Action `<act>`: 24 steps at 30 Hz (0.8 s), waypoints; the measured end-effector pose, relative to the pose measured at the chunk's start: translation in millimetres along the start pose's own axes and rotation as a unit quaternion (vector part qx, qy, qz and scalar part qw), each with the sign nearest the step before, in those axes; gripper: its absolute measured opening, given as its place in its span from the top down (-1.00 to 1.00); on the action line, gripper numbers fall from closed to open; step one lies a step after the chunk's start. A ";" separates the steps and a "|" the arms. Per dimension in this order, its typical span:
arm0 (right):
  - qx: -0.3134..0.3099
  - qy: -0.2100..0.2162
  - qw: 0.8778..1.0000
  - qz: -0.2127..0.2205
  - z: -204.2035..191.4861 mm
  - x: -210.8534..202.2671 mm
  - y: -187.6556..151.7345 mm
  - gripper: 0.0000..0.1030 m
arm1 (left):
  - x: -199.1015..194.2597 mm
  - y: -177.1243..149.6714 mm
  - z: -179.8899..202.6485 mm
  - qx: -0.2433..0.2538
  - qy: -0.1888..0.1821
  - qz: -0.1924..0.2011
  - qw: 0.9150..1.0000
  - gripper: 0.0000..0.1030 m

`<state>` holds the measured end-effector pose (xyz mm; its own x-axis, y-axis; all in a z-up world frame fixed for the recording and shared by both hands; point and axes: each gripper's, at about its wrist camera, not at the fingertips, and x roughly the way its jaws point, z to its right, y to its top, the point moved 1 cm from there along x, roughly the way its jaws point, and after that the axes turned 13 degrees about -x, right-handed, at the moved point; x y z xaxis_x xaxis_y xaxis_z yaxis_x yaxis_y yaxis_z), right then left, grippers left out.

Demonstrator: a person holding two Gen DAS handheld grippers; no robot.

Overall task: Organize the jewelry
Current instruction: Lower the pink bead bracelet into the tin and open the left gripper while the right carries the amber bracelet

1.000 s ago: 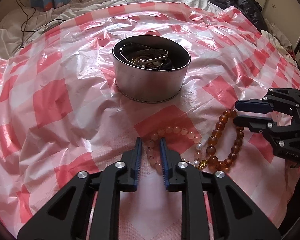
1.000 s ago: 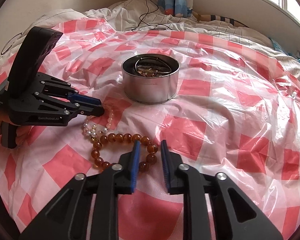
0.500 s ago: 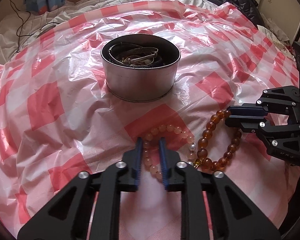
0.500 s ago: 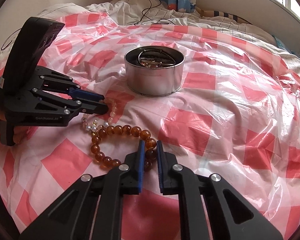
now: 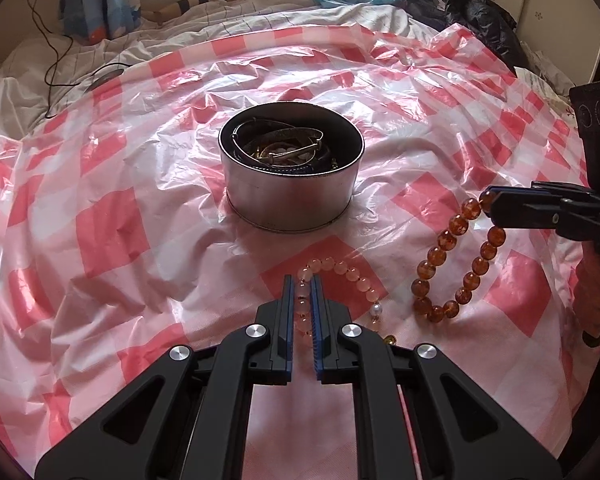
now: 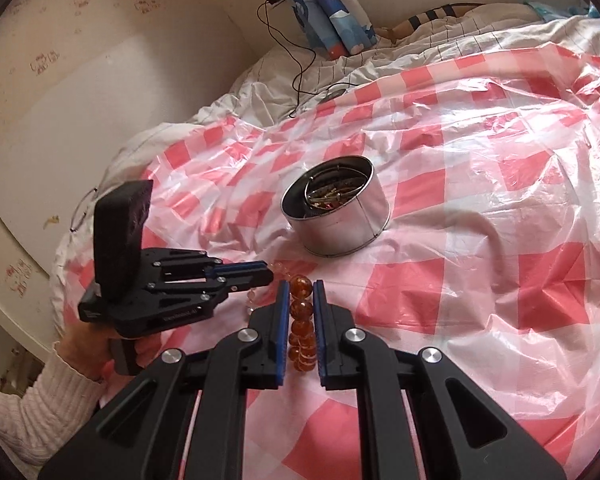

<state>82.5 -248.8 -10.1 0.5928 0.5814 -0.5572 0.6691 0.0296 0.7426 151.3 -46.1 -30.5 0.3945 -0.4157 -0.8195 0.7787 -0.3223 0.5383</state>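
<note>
A round metal tin (image 5: 291, 188) holding several bangles and bracelets stands on the red-and-white checked plastic sheet (image 5: 108, 240); it also shows in the right wrist view (image 6: 340, 216). My left gripper (image 5: 301, 304) is shut on a pale pink bead bracelet (image 5: 348, 274) that still lies on the sheet. My right gripper (image 6: 301, 304) is shut on an amber bead bracelet (image 6: 301, 320), which hangs from it above the sheet in the left wrist view (image 5: 452, 264). The right gripper (image 5: 496, 204) shows at the right there; the left gripper (image 6: 260, 276) shows at the left of the right wrist view.
The sheet covers a bed with white bedding (image 5: 220, 12) behind. A black cable (image 6: 300, 80) lies on the bedding at the back. A wall and white board (image 6: 80, 120) stand to the left. Dark bags (image 5: 484, 24) sit at the far right.
My right gripper has shut on the amber bracelet and lifted it off the sheet. My left gripper has narrowed and shut on the pink bracelet.
</note>
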 end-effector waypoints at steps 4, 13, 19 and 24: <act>0.026 0.025 0.999 0.014 4.6 -3.9 1.2 0.76 | -0.1 -0.4 0.9 0.004 0.011 0.003 1.000 0.87; 0.057 0.070 0.995 0.039 13.1 -7.1 2.8 0.76 | -5.0 0.5 2.8 0.017 0.047 0.022 0.998 0.87; 0.066 0.090 0.992 0.052 14.0 -11.9 3.7 0.76 | -8.1 1.1 5.5 0.029 0.062 0.032 0.997 0.87; 0.068 0.095 0.991 0.060 14.0 -14.3 4.9 0.76 | -11.2 1.6 6.6 0.033 0.067 0.039 0.996 0.87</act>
<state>83.6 -268.3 -3.7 0.5850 0.7170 -0.3791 0.6610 -0.1507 0.7351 144.9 -47.6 -19.1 0.5172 -0.3260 -0.7913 0.7113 -0.3504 0.6093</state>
